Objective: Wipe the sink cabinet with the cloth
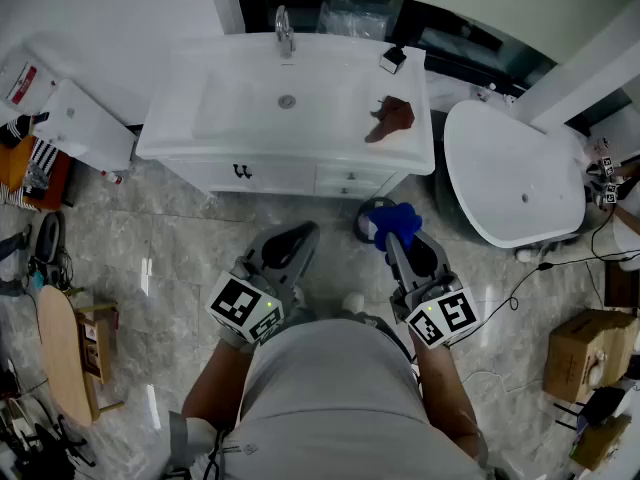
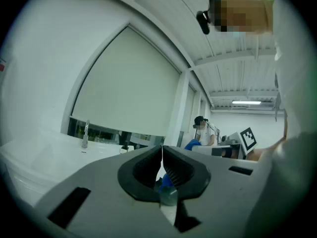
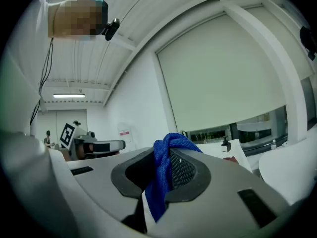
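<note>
blue cloth [image 3: 158, 187] lengthwise between right tongs [image 3: 167, 155], bunched end toward sink cabinet [image 1: 290, 176]

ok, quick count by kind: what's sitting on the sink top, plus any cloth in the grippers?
Faucet: 1
Brown crumpled thing: 1
Small black-and-white object: 1
Blue cloth, clamped in the right gripper: 1
Total: 4
</note>
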A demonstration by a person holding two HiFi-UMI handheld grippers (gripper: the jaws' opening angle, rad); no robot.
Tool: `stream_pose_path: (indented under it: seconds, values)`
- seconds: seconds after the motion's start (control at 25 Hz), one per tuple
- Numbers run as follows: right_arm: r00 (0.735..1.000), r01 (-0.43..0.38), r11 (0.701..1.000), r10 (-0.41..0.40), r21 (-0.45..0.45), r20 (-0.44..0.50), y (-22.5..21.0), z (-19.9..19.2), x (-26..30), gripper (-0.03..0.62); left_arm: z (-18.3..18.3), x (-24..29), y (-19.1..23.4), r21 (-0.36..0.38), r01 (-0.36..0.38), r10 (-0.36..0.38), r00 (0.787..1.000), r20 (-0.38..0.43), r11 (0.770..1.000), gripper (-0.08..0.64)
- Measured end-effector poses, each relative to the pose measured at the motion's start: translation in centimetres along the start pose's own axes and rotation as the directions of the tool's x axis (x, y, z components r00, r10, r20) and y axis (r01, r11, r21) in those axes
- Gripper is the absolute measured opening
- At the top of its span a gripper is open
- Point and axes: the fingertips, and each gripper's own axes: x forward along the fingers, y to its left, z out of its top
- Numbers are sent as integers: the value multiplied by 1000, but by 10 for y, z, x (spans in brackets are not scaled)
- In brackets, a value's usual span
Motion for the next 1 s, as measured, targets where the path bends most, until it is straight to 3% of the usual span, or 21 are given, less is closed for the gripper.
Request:
stream_pose_path:
  seconds: [0.6, 1.0]
  values:
    - [997, 72, 997, -72, -3, -16, 35, -12, 30, 61, -6, -31, 49, -37, 53, -54, 998, -18, 998, 20]
    - [991, 112, 993, -109, 43, -77, 1, -30, 28, 61, -32, -2, 60, -60, 79, -84, 992, -90, 995, 20]
